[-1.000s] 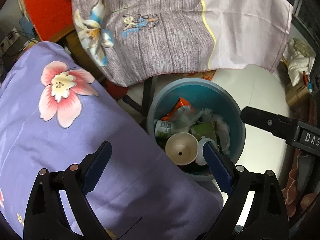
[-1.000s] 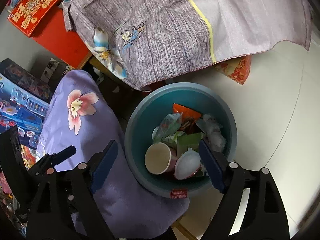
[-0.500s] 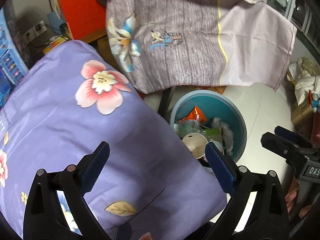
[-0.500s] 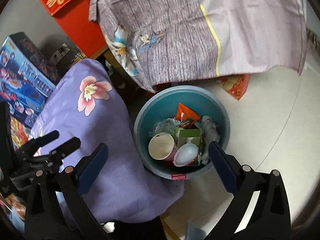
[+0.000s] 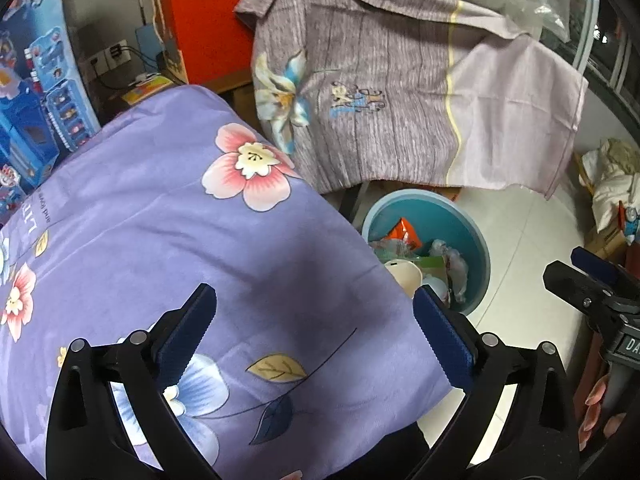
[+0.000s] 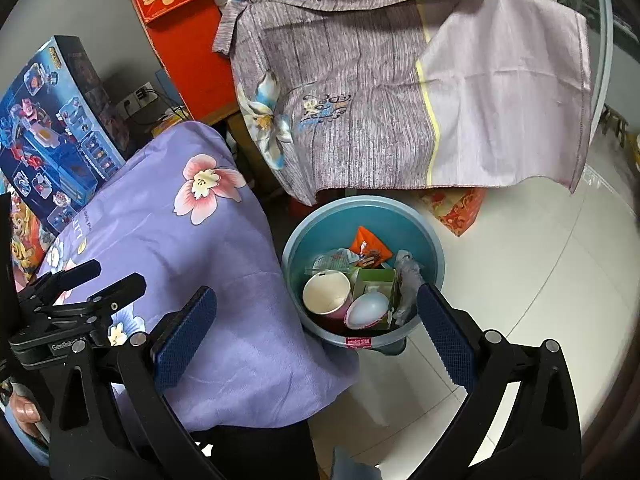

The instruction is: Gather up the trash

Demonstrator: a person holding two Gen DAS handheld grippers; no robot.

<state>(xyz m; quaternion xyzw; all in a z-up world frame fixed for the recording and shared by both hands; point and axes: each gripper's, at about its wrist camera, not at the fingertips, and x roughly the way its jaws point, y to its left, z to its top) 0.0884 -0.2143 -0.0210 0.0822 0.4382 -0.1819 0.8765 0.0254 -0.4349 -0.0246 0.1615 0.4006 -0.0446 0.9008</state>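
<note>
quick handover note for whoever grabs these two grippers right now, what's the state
Left gripper: open, empty, over the purple floral cloth.
Right gripper: open, empty, above the teal bin.
The bin sits on the floor beside the cloth, holding a paper cup, an orange wrapper, a green carton and more.
Done: that trash is binned.
Left: no loose trash is visible; check elsewhere.

A purple floral cloth (image 5: 168, 248) lies beneath and between the jaws, a grey patterned cloth (image 6: 400, 92) hangs ahead, a blue toy box (image 6: 56, 128) far left.
</note>
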